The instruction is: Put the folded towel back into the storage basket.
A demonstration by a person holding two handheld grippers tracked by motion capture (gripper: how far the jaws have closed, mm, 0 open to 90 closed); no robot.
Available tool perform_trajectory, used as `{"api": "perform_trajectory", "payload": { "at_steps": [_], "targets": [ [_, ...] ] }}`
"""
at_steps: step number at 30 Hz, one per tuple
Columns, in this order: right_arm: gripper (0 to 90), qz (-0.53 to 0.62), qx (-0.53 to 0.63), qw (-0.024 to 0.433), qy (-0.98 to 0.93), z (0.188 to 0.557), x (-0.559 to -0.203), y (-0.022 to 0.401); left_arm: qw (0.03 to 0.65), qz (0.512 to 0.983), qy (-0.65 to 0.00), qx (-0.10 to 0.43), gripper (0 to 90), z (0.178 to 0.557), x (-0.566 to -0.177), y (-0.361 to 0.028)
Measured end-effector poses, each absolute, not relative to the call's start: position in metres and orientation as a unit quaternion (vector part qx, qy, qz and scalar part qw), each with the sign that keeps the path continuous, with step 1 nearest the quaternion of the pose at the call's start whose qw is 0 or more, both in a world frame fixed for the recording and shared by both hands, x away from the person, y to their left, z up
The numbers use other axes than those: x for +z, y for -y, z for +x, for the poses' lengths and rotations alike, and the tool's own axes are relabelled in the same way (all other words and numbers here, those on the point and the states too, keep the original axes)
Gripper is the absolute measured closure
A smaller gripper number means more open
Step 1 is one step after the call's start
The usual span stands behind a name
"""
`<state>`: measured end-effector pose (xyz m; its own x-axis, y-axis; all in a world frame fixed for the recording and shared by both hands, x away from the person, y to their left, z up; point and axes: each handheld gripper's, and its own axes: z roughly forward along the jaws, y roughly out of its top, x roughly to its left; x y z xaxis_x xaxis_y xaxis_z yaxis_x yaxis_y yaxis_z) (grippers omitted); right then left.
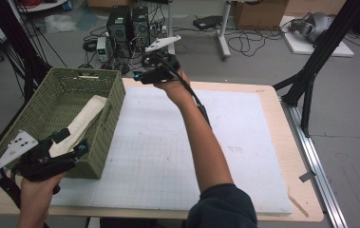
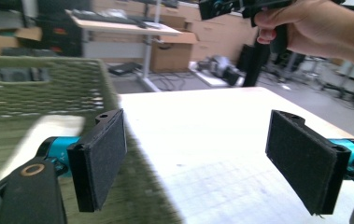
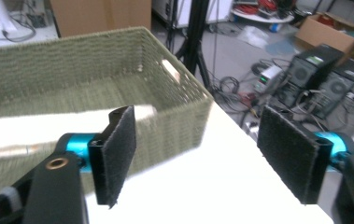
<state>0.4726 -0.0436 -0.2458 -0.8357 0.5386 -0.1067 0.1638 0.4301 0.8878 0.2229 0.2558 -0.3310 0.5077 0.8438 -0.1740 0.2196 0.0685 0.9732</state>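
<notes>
Left claw [image 1: 73, 142] open, holds nothing, at near rim of green basket [image 1: 113, 102]; right claw [image 1: 142, 76] open too, raised over desk [image 1: 168, 142] by basket's far corner. Cream cloth [image 1: 85, 118] lies inside basket, 1 end up on wall. Judged: cloth in, drop done, only pulling claws clear left

A cluttered lab floor behind the worktop [image 1: 272, 142]

Grey flooring [image 1: 348, 118] carries tangled cables [image 1: 244, 42], two black computer towers [image 1: 129, 24], cardboard boxes [image 1: 258, 12] and a white desk leg [image 1: 223, 33]; black frame struts [image 1: 317, 57] stand at right.
</notes>
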Motion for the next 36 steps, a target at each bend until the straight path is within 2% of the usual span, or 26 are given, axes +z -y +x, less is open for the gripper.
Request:
{"api": "perform_trajectory", "payload": {
  "at_steps": [7,20,26,36],
  "targets": [
    [22.7,0.247,0.492,0.201,-0.811,0.444,-0.248,0.116,0.602,0.662,-0.379,0.235,20.4,0.23,-0.333,-0.223],
    [19.6,0.304,0.479,0.237,-0.789,0.37,-0.297,0.233,0.605,0.704,-0.326,0.181,20.1,0.245,-0.353,-0.172],
    [19.5,0.337,0.478,0.255,-0.77,0.332,-0.329,0.266,0.605,0.716,-0.306,0.168,20.1,0.25,-0.365,-0.155],
    [19.4,0.366,0.465,0.296,-0.75,0.263,-0.377,0.296,0.601,0.73,-0.281,0.162,20.1,0.252,-0.387,-0.139]
  ]
}}
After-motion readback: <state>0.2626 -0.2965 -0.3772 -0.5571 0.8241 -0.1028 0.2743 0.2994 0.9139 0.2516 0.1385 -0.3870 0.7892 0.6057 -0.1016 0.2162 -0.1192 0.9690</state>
